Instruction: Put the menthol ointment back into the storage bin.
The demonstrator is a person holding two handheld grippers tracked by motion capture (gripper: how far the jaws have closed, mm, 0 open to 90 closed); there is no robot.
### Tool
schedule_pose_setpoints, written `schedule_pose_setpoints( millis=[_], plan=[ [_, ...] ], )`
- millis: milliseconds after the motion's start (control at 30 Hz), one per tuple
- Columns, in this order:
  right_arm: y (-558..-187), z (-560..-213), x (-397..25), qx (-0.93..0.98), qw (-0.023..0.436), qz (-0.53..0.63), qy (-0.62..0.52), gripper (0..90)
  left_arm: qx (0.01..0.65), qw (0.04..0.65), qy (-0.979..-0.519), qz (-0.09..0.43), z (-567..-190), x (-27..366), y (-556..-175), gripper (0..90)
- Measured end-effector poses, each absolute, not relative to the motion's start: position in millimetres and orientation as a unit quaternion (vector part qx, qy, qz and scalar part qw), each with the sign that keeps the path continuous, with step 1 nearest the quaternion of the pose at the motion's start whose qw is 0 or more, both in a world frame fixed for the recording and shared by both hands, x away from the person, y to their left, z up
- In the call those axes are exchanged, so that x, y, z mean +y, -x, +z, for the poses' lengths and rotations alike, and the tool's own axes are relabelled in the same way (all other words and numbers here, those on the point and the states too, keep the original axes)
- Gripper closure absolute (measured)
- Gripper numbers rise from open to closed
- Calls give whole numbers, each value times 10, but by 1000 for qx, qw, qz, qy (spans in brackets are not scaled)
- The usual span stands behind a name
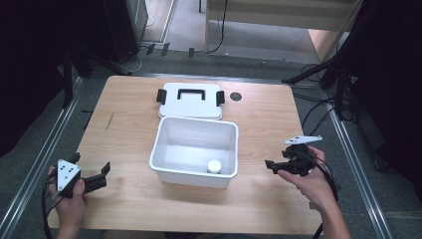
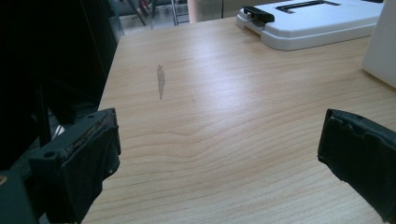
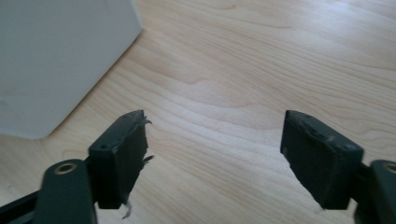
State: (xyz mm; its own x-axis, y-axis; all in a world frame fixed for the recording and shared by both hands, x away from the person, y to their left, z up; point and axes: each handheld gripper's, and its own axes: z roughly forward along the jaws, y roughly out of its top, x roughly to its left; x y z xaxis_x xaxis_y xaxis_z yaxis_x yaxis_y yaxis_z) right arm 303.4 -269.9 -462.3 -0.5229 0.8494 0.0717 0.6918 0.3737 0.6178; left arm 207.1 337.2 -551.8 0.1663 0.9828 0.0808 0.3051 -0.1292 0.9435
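High view, nearest first: my left gripper (image 1: 102,174) sits low at the near-left of the table (image 1: 124,199), held in a hand (image 1: 69,199), jaws spread, nothing between them. Right gripper (image 1: 271,166) is at the near-right, held in the other hand (image 1: 311,181), jaws pointing at the box; I can't read their gap from up here. Both forearms are cut off by the bottom edge.

Left gripper view: left gripper (image 2: 219,149) wide open over bare wood, both jaws partly cut off by the frame edges. A thin dark mark (image 2: 161,81) shows on the table (image 2: 210,116) ahead; can't tell whether it's a scratch or a stain. Box wall (image 2: 380,42) clips in at the right edge, lid (image 2: 317,25) at the top.

Right gripper view: right gripper (image 3: 215,149) also wide open, empty, pad on one jaw frayed at the edge. Box (image 3: 60,60) corner at upper left, near the jaws but not touching; its top is out of frame.

Mid-table: the white box (image 1: 191,177) is open, just off centre, between the two grippers. Inside, a small white round item (image 1: 214,166) stands against the near wall, right of middle. It's too small to identify; could be a jar or cap. Rest of the box floor looks bare.

Farther: the white lid (image 1: 191,107) lies flat just behind the box, black handle up, black latches at both ends; touching or just apart, can't tell. A small dark round spot (image 1: 236,96) sits on the table right of the lid, detail unreadable.
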Motion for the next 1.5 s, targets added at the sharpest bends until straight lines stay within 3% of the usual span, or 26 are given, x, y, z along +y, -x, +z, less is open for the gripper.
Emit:
schedule_pose_setpoints(
  millis=[267,1000,1500],
  plan=[
    [-2925,-4801,-2872,784,164,332,-498,132,506,423,-636,401,-5518,3374,-2070,0],
    [-2639,-5166,-3279,725,249,367,-526,120,506,422,-636,402,-5517,3374,-2069,0],
    [-2422,-5247,-3485,693,271,396,-538,128,506,420,-636,404,-5517,3369,-2067,0]
  ],
)
